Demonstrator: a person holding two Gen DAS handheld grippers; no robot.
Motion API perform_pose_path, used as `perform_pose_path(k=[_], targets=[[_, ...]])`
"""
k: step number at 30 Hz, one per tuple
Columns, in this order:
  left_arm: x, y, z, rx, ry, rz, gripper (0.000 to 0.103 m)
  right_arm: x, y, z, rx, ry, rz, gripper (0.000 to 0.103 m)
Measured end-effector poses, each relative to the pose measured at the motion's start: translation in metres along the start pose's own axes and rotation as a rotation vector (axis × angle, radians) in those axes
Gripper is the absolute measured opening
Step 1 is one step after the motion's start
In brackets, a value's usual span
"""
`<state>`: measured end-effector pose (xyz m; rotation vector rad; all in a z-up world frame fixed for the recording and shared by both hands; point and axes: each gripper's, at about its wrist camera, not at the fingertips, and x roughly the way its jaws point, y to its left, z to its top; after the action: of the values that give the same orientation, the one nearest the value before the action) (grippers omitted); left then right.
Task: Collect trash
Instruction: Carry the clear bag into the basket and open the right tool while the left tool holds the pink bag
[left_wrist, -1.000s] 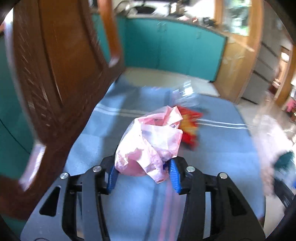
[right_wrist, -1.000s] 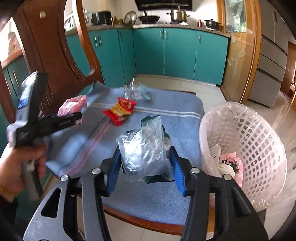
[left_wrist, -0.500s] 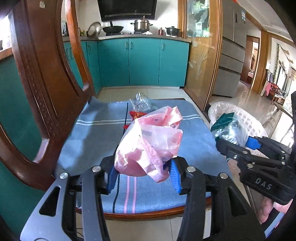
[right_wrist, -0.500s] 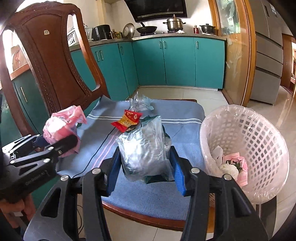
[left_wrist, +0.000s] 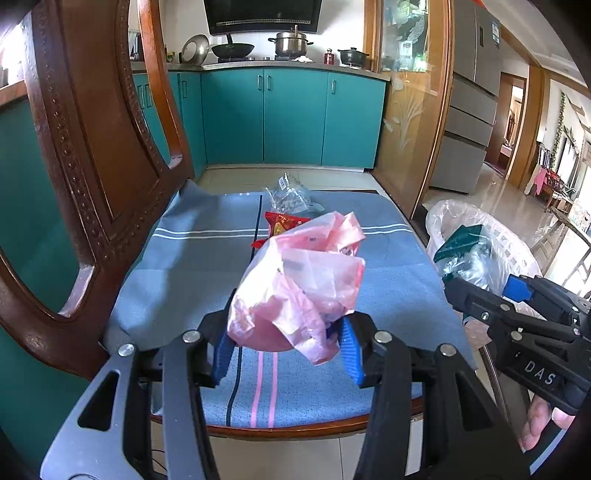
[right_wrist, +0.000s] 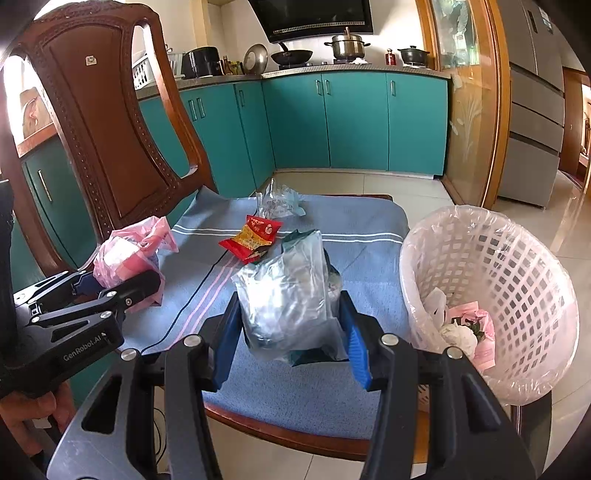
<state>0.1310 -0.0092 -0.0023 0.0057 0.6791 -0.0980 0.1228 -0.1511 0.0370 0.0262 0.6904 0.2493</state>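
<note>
What the crumpled pink plastic bag (left_wrist: 295, 284) and the cloudy clear bag (right_wrist: 286, 299) contain cannot be made out. The left gripper (left_wrist: 284, 347) is clamped half-wide on the pink one, the right gripper (right_wrist: 291, 339) likewise on the clear one. Ahead lie a red snack wrapper (right_wrist: 253, 236) on the blue cloth (right_wrist: 369, 229); the white lattice basket (right_wrist: 517, 280) stands right of the right gripper.

We note the snack packet (right_wrist: 251, 240) on the chair seat (right_wrist: 362, 229), the basket (right_wrist: 517, 280) right of it.
</note>
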Motion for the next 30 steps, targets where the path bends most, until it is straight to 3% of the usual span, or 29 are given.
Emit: perform_pose_path(k=[13,17,20,21,23,25,27,30], targets=[[-0.001,0.000,-0.001,-0.001,0.007,0.003,0.050,0.003,0.000,-0.002,-0.012,0.007,-0.003,0.051],[-0.002,0.002,-0.001,-0.003,0.009,0.003,0.050,-0.018,-0.030,0.015,0.063,-0.097,-0.039,0.051],[-0.002,0.003,-0.002,0.000,0.010,0.003,0.050,-0.034,-0.073,0.027,0.171,-0.188,-0.102,0.061],[-0.002,0.003,-0.002,0.001,0.012,0.003,0.050,-0.038,-0.093,0.030,0.214,-0.224,-0.128,0.076],[0.000,0.001,-0.003,0.005,0.017,0.003,0.050,-0.039,-0.120,0.032,0.275,-0.231,-0.178,0.096],[0.001,-0.002,-0.003,0.011,0.022,-0.002,0.050,-0.049,-0.147,0.029,0.381,-0.259,-0.218,0.096],[0.003,-0.005,-0.005,0.022,0.026,-0.007,0.050,-0.061,-0.157,0.028,0.438,-0.294,-0.201,0.098],[0.005,-0.014,-0.009,0.041,0.030,-0.025,0.050,-0.085,-0.165,0.026,0.484,-0.402,-0.220,0.099]])
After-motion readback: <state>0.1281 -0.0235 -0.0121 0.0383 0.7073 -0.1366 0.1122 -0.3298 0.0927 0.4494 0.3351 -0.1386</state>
